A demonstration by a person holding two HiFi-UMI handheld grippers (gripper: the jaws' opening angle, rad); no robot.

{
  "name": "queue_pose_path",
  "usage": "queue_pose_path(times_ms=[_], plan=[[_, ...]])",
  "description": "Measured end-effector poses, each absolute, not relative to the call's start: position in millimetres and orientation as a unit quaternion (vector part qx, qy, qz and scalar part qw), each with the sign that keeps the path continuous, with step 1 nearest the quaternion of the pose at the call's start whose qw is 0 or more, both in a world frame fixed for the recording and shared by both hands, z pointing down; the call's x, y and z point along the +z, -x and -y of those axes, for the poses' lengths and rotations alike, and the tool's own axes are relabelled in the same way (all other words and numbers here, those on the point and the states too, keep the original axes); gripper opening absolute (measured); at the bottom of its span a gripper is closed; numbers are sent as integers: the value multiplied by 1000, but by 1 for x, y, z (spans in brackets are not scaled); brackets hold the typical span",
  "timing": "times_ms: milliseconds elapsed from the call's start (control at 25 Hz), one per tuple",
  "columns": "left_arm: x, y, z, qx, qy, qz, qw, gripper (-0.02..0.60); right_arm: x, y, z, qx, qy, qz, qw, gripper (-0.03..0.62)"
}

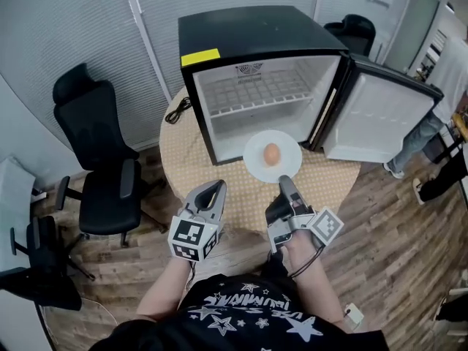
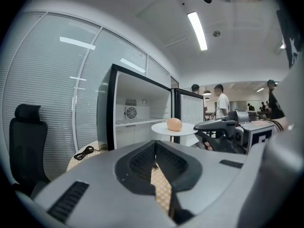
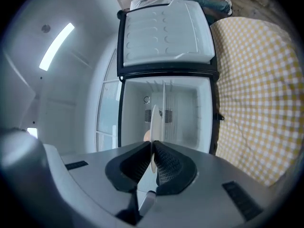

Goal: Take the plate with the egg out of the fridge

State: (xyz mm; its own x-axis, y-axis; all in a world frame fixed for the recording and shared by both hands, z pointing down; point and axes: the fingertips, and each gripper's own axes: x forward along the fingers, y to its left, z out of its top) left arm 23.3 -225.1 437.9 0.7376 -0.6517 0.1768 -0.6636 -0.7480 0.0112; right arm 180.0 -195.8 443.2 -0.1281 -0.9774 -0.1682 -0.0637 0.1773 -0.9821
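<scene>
A white plate (image 1: 256, 168) with a brown egg (image 1: 271, 153) on it hangs just in front of the open black mini fridge (image 1: 248, 31), above the checked tablecloth. My right gripper (image 1: 284, 180) is shut on the plate's near rim. In the right gripper view the plate (image 3: 154, 120) shows edge-on between the pads, with the egg (image 3: 146, 136) peeking out behind it. My left gripper (image 1: 218, 186) is beside it to the left, shut and holding nothing. The left gripper view shows its jaws (image 2: 154, 144) meeting, with the plate (image 2: 162, 126), egg (image 2: 174, 124) and right gripper (image 2: 211, 125) ahead.
The fridge door (image 1: 380, 115) stands swung open to the right. The fridge sits on a round table (image 1: 333, 185) with a yellow checked cloth. A black cable (image 1: 178, 110) lies at the table's left. A black office chair (image 1: 99, 152) stands at left. A person (image 1: 439, 86) stands at right.
</scene>
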Motion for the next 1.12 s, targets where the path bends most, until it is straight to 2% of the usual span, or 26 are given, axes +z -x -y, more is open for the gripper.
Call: queue_pose_path(times_ms=[680,1120], plan=[[441,78,164,83,-957,275,48,8,447,-83,104,-419,499,-540,532,41],[446,86,133,79,-963,251,58,8,449,-57,72,-414,501,-545,530,41]])
